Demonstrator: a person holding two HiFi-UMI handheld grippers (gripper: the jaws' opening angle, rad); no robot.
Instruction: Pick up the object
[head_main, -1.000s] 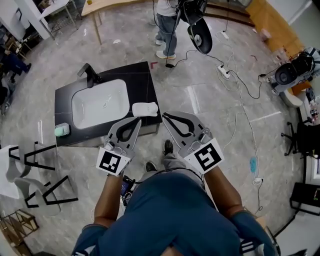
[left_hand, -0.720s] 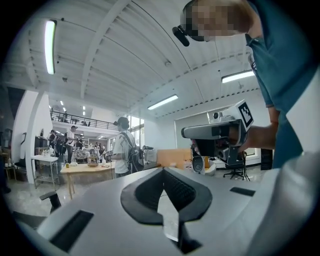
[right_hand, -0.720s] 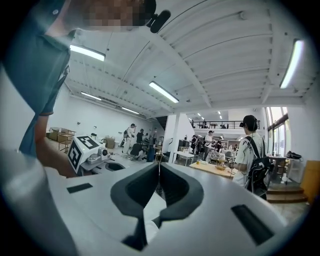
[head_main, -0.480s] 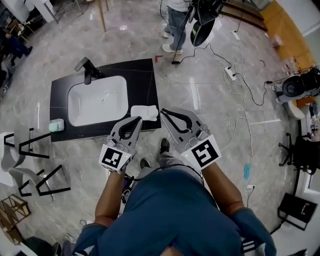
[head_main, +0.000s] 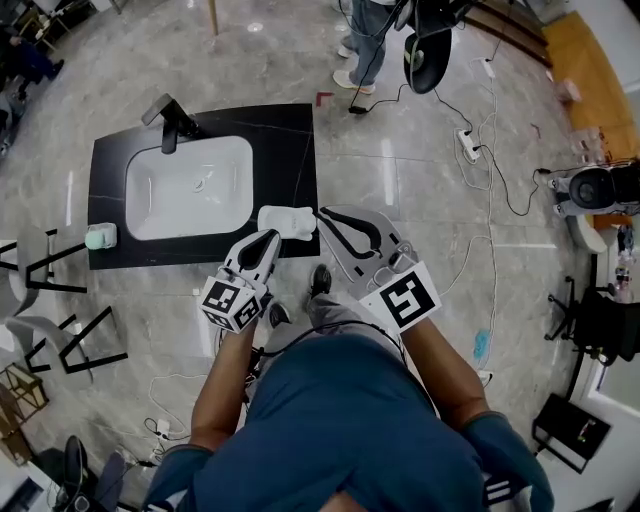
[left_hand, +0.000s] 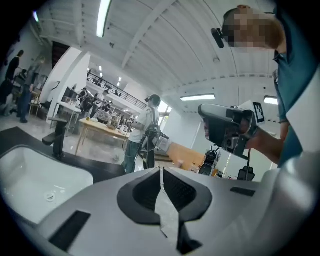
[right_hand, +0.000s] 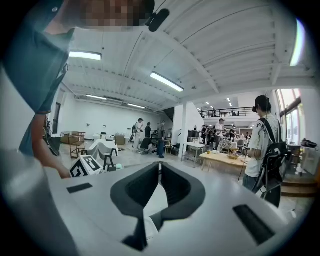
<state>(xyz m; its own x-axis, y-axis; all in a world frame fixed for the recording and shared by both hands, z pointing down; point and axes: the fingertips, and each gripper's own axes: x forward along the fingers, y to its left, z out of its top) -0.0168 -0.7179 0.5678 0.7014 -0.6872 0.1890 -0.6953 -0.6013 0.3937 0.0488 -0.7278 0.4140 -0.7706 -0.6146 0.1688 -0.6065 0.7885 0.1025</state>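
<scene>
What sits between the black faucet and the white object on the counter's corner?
The white basin, set in the black counter; the head view shows it.

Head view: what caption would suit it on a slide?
Seen from above, left gripper and right gripper, both shut, flank a white object on the black sink counter.

You face a glossy white rectangular basin (head_main: 190, 188) set in a smooth black slab counter (head_main: 285, 140), on a polished grey marble-look floor (head_main: 420, 210). Your left gripper (head_main: 273, 237) and right gripper (head_main: 320, 213) have matt grey plastic bodies.
</scene>
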